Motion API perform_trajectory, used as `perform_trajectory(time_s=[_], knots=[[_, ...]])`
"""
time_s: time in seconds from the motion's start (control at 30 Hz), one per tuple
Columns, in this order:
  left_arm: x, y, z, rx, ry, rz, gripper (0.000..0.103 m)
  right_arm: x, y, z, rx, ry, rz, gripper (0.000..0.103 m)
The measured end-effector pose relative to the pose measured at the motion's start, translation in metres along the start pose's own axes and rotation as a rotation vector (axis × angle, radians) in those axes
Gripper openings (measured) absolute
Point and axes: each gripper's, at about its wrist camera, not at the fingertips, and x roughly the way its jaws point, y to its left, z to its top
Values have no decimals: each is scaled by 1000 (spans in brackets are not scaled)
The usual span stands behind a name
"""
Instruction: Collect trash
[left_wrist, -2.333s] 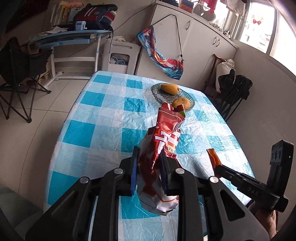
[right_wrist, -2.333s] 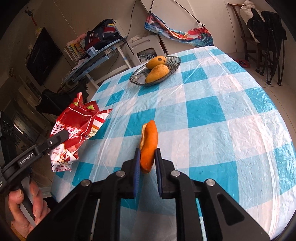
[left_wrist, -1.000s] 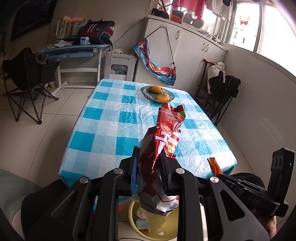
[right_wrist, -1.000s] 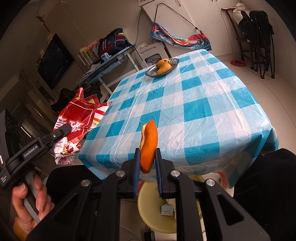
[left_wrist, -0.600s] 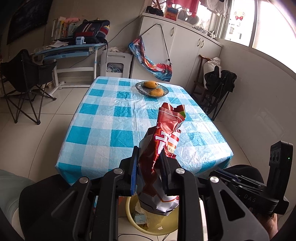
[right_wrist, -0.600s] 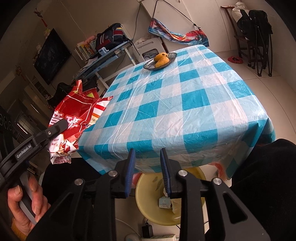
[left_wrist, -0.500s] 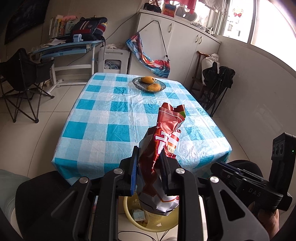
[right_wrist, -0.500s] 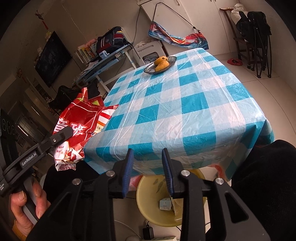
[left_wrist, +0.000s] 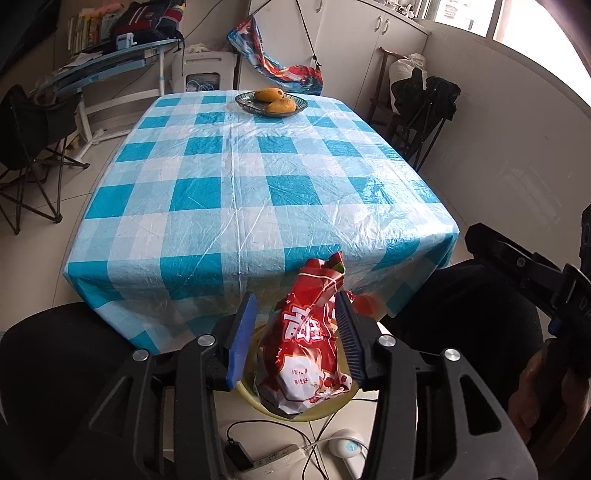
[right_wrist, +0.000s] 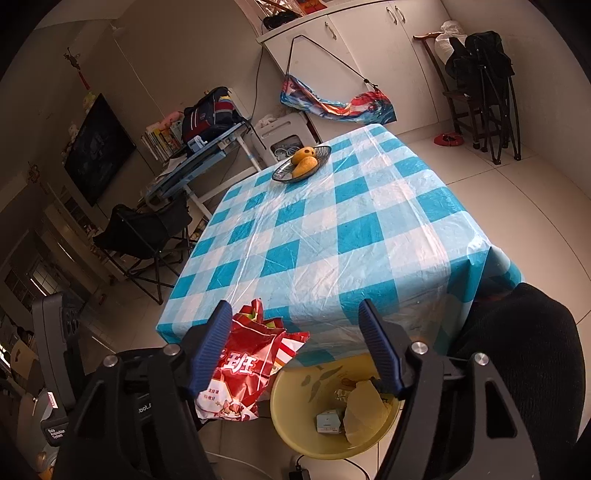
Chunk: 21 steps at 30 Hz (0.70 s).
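Observation:
A red snack bag (left_wrist: 306, 343) hangs between the spread fingers of my left gripper (left_wrist: 295, 332), over a yellow bin (left_wrist: 314, 413) on the floor. The left jaws are open; the bag looks loose between them. In the right wrist view the bag (right_wrist: 247, 365) is left of the yellow bin (right_wrist: 295, 417), which holds scraps of trash. My right gripper (right_wrist: 299, 347) is open and empty above the bin. The orange peel is not clearly seen.
A table with a blue checked cloth (left_wrist: 255, 177) stands just beyond the bin. A dish of mangoes (left_wrist: 271, 101) sits at its far end. A power strip and cables (left_wrist: 273, 458) lie on the floor. Black-clad knees flank the bin. Folding chairs stand at both sides.
Both grippers pulled back off the table to over the bin. The right gripper let go of the orange peel and opened wide. The left gripper opened around the snack bag.

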Motion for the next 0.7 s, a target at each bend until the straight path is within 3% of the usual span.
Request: perform_trajectory(time_s=[0.17, 0.33, 0.53, 0.7], knots=[[-18, 0, 4, -1, -76, 57, 57, -12, 8, -2, -55, -55, -86, 79], [-52, -1, 10, -8, -219, 141, 81, -32, 25, -8, -172, -162, -180, 90], [-89, -1, 12, -12, -354, 215, 92, -48, 34, -13, -250, -257, -217, 93], [-110, 2, 9, -32, -408, 256, 96, -54, 38, -16, -271, -276, -224, 94]])
